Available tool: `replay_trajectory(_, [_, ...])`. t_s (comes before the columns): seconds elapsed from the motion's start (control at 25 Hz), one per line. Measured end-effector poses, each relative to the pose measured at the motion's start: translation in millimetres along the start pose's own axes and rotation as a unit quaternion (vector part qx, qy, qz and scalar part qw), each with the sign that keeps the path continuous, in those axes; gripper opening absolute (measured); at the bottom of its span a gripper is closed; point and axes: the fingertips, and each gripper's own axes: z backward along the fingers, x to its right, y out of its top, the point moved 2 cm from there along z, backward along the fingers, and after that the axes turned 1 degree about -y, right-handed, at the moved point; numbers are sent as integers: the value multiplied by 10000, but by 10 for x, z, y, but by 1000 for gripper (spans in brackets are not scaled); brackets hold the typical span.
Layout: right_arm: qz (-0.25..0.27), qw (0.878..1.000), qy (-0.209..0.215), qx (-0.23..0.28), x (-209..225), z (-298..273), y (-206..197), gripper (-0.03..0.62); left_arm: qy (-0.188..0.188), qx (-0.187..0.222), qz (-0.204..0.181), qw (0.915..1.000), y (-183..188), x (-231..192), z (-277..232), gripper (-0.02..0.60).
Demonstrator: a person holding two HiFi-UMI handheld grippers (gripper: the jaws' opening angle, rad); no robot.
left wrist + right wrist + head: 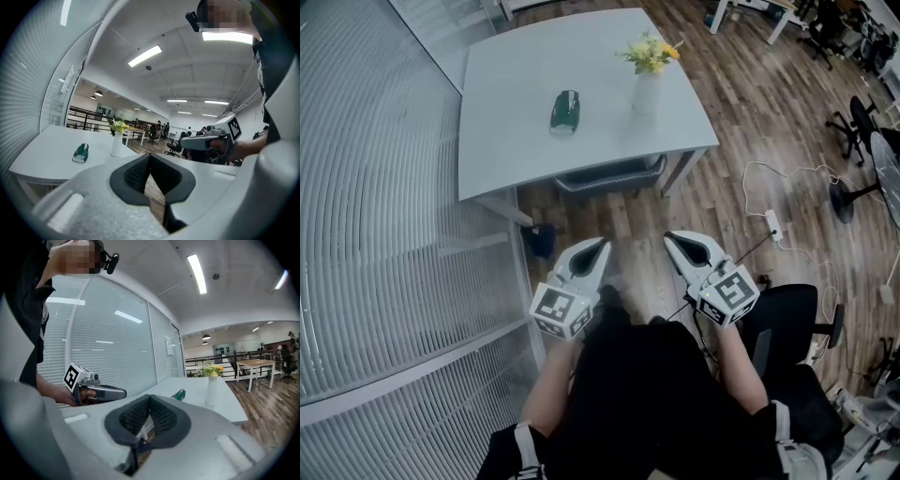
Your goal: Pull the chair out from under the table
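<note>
Left tongs (601,247): closed, empty | right tongs (671,240): closed, empty

1. I log a white vase (646,92), upright, with yellow flowers (651,52) in it.
2. A dark green object (565,111) lies to the vase's left, apart from it. I cannot tell what it is.
3. A glass wall with horizontal blinds (384,187) fills the left of the head view.
4. Wood-plank floor (750,112). On it lies a white power strip (773,223), with a white cable (797,170) looping nearby.
5. A small dark blue container (541,239) stands on the floor near the glass wall.
6. A black office chair (787,319) sits at lower right.
7. Ceiling strip lights (145,55) are lit, as I see them in the left gripper view.
</note>
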Motion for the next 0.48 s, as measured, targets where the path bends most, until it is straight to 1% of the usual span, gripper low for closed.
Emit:
replay_trajectory(0.16, [51, 9998, -88, -171, -69, -238, -15, 3, -17, -232, -90, 9997, -66, -274, 36, 11])
replay_trajectory(0.32, [45, 9992, -125, -380, -108, -345, -80, 3, -45, -378, 12, 9993, -156, -423, 33, 11])
replay_trajectory(0.48, [-19, 9986, -200, -486, -38, -431, -131, 3, -113, -436, 110, 9989, -254, -485, -29, 11])
